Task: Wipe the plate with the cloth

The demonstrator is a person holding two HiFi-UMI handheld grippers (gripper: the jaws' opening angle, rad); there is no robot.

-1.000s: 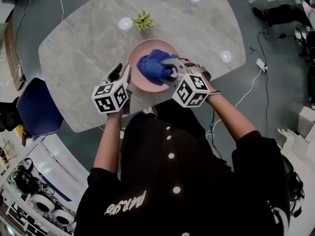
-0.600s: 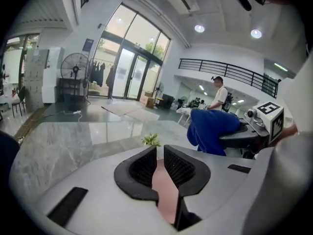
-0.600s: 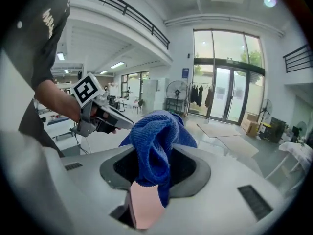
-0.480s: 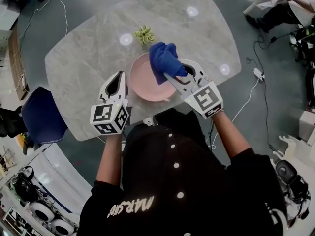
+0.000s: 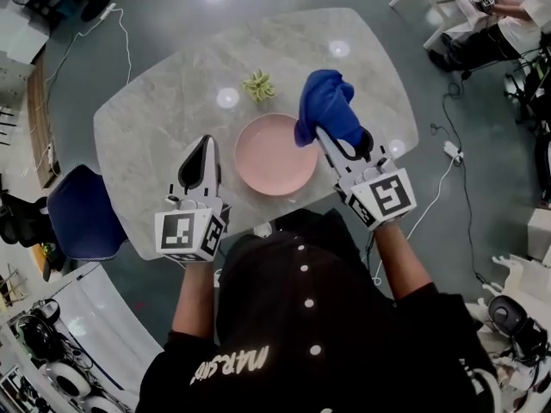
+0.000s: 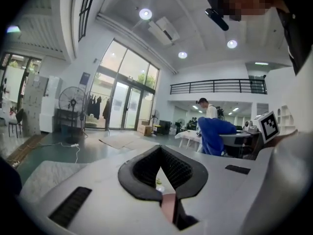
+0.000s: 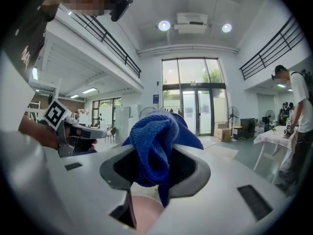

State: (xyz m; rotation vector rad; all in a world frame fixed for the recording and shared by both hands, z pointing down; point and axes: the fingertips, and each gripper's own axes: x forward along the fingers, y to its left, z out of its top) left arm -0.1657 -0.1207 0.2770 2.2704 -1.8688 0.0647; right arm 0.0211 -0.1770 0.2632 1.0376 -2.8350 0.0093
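My right gripper (image 5: pixel 331 140) is clamped on the cloth (image 5: pixel 325 106), which bunches ahead of its jaws. The plate (image 5: pixel 274 155) lies below, between both grippers. My left gripper (image 5: pixel 203 149) has just closed on nothing, so the unsteadied plate may skid once I wipe.

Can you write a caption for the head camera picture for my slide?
Right gripper holds the blue cloth up beside the pink plate; left gripper is shut and empty.

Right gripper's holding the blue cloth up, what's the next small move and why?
Probably lower the right gripper and lay the cloth on bare table beside the plate: the cloth was on the plate a second ago and now hangs clamped, clear of it.
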